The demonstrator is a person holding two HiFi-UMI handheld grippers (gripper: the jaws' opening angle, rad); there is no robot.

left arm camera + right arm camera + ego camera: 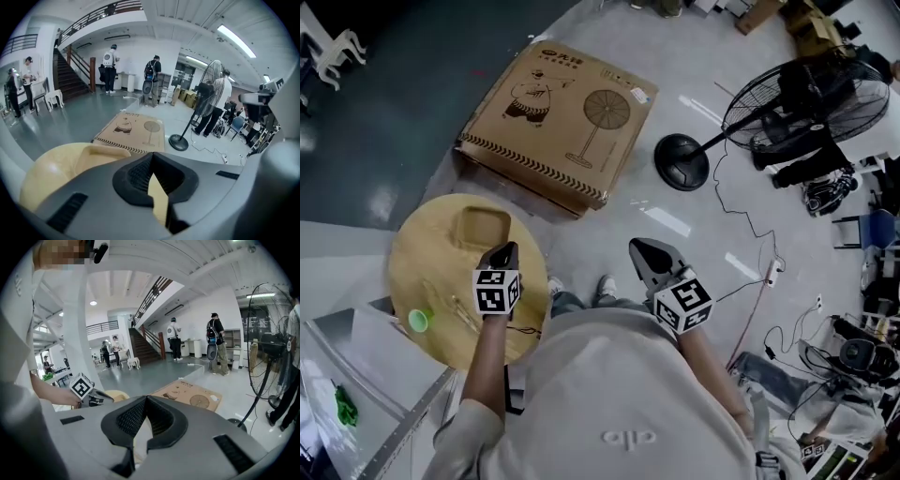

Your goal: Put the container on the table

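**Two shut grippers, container resting on the round table**

Only the head view takes in the person from above, with both forearms reaching forward. It alone shows a small green object near the lower-left edge of the round wooden table. The right gripper view alone catches the left gripper's marker cube from the side. Both gripper views reach people standing far back by a staircase, which the head view misses.

The left gripper has its jaws pressed together at the tips with nothing between them. It is held over the table at lower left of the frame. The container, a shallow square tray in the table's colour, sits on the table just past that gripper's tips. Whether they touch cannot be told.

The right gripper is likewise closed and empty, held over the grey floor at centre frame, well apart from the table.

Farther off, a cardboard box lies flat at upper middle, and a pedestal fan stands at upper right.
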